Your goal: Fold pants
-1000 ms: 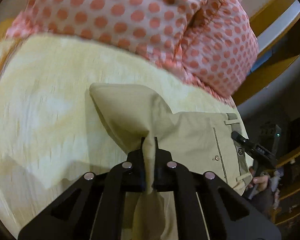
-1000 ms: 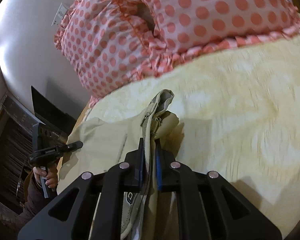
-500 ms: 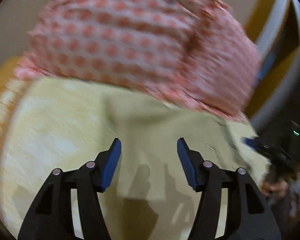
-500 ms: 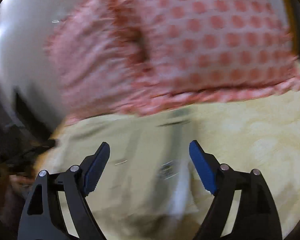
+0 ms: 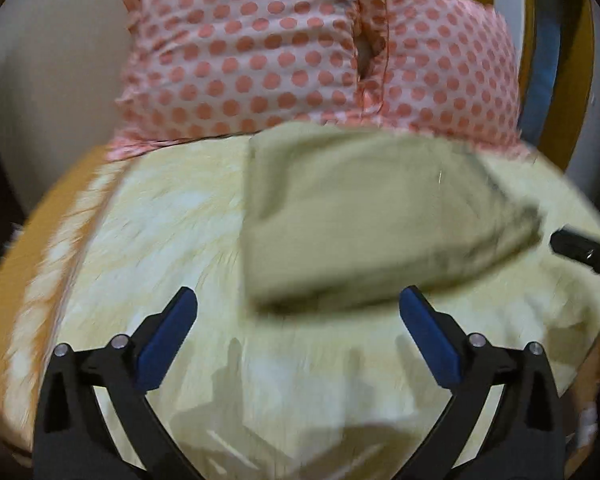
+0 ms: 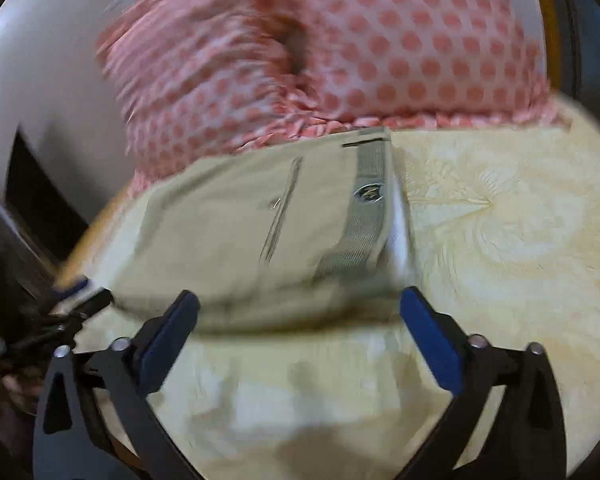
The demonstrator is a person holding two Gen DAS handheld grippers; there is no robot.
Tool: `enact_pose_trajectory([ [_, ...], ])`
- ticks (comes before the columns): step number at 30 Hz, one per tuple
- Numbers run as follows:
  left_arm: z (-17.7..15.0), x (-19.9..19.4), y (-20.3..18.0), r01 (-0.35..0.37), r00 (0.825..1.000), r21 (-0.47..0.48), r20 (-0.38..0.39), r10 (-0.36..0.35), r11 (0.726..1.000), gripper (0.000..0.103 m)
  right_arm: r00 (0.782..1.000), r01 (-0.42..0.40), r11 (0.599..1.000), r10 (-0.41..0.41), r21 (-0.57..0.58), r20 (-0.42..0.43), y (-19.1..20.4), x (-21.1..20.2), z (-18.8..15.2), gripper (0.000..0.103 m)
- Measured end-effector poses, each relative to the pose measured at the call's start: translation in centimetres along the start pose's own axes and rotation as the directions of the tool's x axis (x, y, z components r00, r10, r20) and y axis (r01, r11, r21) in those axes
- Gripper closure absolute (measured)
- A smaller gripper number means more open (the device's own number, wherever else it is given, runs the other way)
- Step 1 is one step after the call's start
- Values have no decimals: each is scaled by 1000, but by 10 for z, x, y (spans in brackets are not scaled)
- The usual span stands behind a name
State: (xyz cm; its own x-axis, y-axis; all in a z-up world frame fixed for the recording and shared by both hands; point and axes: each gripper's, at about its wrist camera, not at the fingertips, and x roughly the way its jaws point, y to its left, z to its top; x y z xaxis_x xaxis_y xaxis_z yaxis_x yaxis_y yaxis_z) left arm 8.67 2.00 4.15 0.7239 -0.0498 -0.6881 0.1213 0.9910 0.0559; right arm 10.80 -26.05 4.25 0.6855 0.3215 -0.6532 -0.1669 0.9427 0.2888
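The khaki pants (image 5: 372, 216) lie folded in a compact rectangle on the pale yellow bedspread (image 5: 160, 240), just in front of the pillows. In the right wrist view the pants (image 6: 260, 224) show their grey waistband (image 6: 366, 208) along the right edge. My left gripper (image 5: 298, 328) is open and empty, a little short of the pants' near edge. My right gripper (image 6: 300, 328) is open and empty, also just short of the near edge. The tip of the right gripper shows at the right of the left wrist view (image 5: 580, 248).
Two pink polka-dot pillows (image 5: 300, 52) stand against the wall behind the pants; they also show in the right wrist view (image 6: 360, 48). A wooden bed frame (image 5: 28, 240) edges the bedspread at left. The bedspread (image 6: 500, 240) stretches right of the pants.
Both grippers were shut on the pants a second ago. They have opened, let go and drawn back. The pants now lie folded on the bed.
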Motion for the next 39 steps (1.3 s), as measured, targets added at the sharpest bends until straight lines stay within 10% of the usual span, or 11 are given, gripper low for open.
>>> enact_pose_trajectory([
  [13,-49,-1,-17,-46,999,-92,-9,46,995,2,971,238,962,-234,-130,46,39,13,-64,1],
  [39,-51,-1,-20,-46,998,-97,34,49,994,2,964,259,962,-250,-93,93,40,13,-68,1],
])
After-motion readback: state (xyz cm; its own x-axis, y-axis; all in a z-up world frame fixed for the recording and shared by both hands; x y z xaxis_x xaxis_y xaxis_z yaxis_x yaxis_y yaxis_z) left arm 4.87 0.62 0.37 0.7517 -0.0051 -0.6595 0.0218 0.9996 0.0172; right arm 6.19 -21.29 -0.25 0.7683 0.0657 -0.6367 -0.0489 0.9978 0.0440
